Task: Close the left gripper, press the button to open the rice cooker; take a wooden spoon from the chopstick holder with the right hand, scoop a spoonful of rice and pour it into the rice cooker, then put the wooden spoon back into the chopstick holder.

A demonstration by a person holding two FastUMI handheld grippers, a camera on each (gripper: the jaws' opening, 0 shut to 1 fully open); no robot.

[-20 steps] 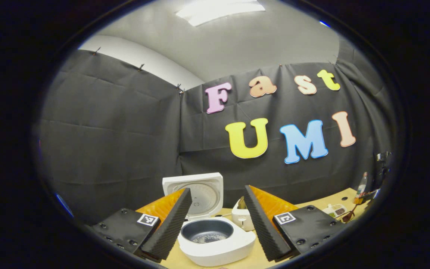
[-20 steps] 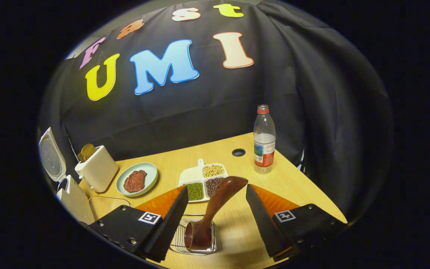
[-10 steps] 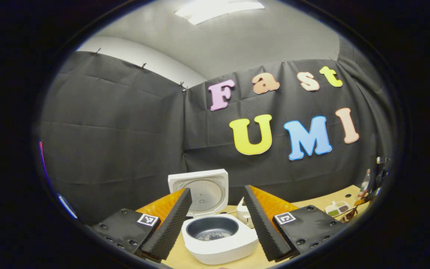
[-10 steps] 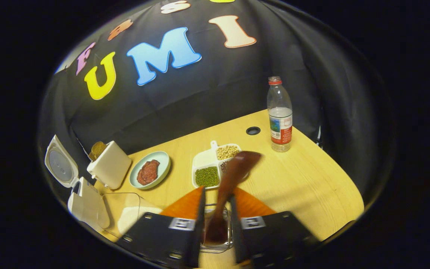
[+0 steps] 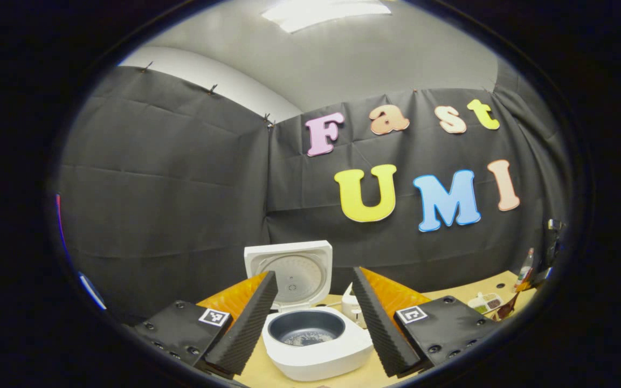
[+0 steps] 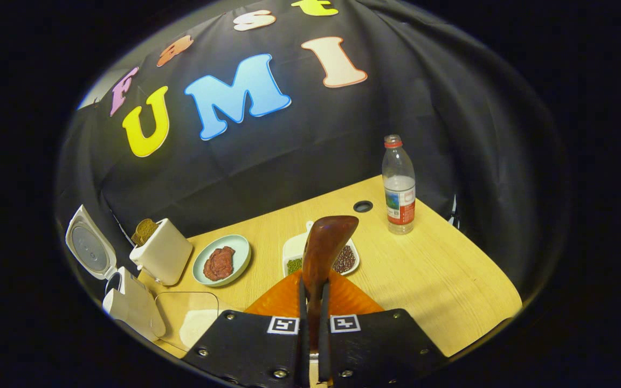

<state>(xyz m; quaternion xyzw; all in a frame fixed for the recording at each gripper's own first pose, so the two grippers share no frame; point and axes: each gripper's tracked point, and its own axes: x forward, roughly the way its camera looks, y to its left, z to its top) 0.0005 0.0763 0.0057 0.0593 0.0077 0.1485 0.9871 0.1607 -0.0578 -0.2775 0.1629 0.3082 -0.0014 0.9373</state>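
While my right tongs (image 6: 311, 302) pinch the wooden spoon (image 6: 322, 247) by its handle, its end rises past the fingertips over the bean dish (image 6: 346, 260). My left tongs (image 5: 314, 302) hang spread wide, the open rice cooker (image 5: 310, 345) just beyond them.
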